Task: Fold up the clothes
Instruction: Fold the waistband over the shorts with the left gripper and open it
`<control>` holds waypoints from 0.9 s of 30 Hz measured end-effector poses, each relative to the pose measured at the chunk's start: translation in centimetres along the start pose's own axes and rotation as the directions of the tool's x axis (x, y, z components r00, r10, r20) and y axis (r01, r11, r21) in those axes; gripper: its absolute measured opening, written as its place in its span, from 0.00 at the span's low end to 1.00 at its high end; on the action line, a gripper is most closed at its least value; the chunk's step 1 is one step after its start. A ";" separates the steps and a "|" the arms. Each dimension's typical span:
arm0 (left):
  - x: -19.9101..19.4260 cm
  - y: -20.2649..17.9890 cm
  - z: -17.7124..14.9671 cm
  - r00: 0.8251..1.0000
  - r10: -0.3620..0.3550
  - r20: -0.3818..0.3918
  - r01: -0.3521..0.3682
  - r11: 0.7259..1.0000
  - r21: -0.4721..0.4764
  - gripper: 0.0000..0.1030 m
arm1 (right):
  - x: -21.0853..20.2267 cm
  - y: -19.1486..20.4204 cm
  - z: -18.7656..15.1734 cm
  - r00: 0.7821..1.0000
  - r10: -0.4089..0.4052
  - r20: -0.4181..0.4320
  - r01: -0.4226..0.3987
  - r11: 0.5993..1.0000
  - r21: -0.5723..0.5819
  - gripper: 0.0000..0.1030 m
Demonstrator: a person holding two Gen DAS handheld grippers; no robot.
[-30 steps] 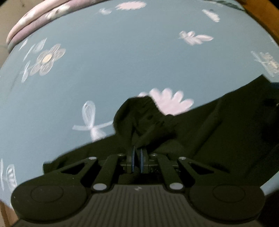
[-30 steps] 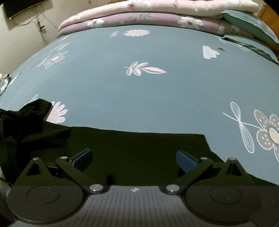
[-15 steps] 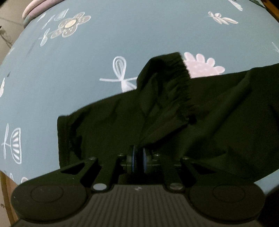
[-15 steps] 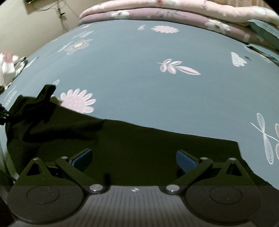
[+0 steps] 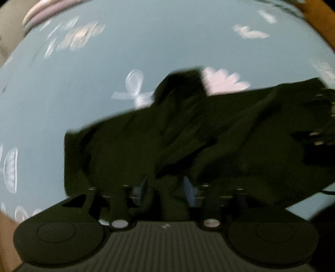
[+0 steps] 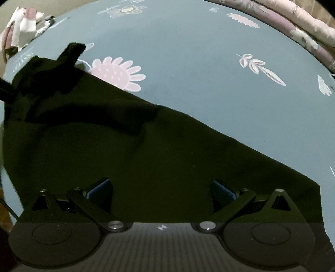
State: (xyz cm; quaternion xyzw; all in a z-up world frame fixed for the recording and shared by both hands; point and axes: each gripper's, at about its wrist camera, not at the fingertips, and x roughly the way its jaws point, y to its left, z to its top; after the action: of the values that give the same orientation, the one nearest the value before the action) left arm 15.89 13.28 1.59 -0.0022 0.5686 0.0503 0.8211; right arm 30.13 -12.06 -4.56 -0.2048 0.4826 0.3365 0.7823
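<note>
A black garment (image 5: pixel 209 134) lies on a blue bedsheet (image 5: pixel 146 52) printed with flowers. In the blurred left wrist view my left gripper (image 5: pixel 166 189) hangs low over its crumpled end; the jaws are opening, a fold of cloth lies between the blue pads and they no longer press on it. A cuffed end (image 5: pixel 182 79) sticks up beyond. In the right wrist view the garment (image 6: pixel 157 150) spreads flat and wide, with my right gripper (image 6: pixel 161 188) open above it and nothing pinched. The other gripper shows dark at the left edge (image 6: pixel 6 92).
Folded quilts (image 6: pixel 303 27) are stacked along the far side of the bed. White and pink cloth (image 6: pixel 21 29) lies off the bed's far left corner. A wooden bed frame (image 5: pixel 320 18) borders the sheet at the right in the left wrist view.
My left gripper was shut on a fold of the garment and its pads have now parted. Both grippers shifted across the bed; the right one rolled, so the garment's edge now runs diagonally.
</note>
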 end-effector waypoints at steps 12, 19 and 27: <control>3.1 -5.9 4.1 0.990 0.030 0.140 -0.061 0.973 0.223 0.69 | 0.1 0.2 0.4 1.000 -0.009 0.000 0.009 1.000 0.001 1.00; 5.7 -7.5 5.0 0.971 0.184 0.154 -0.225 0.922 0.314 0.48 | 0.1 0.2 0.2 1.000 -0.006 0.010 0.006 1.000 -0.002 1.00; 6.1 -7.5 5.3 0.952 0.280 0.122 -0.305 0.892 0.334 0.44 | 0.2 0.1 0.3 1.000 -0.008 0.016 0.008 1.000 0.006 1.00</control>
State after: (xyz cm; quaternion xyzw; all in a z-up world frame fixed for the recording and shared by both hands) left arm 23.57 6.67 -2.60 0.2307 0.5328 0.0716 0.8110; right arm 30.34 -11.77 -4.63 -0.2018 0.4762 0.3336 0.7881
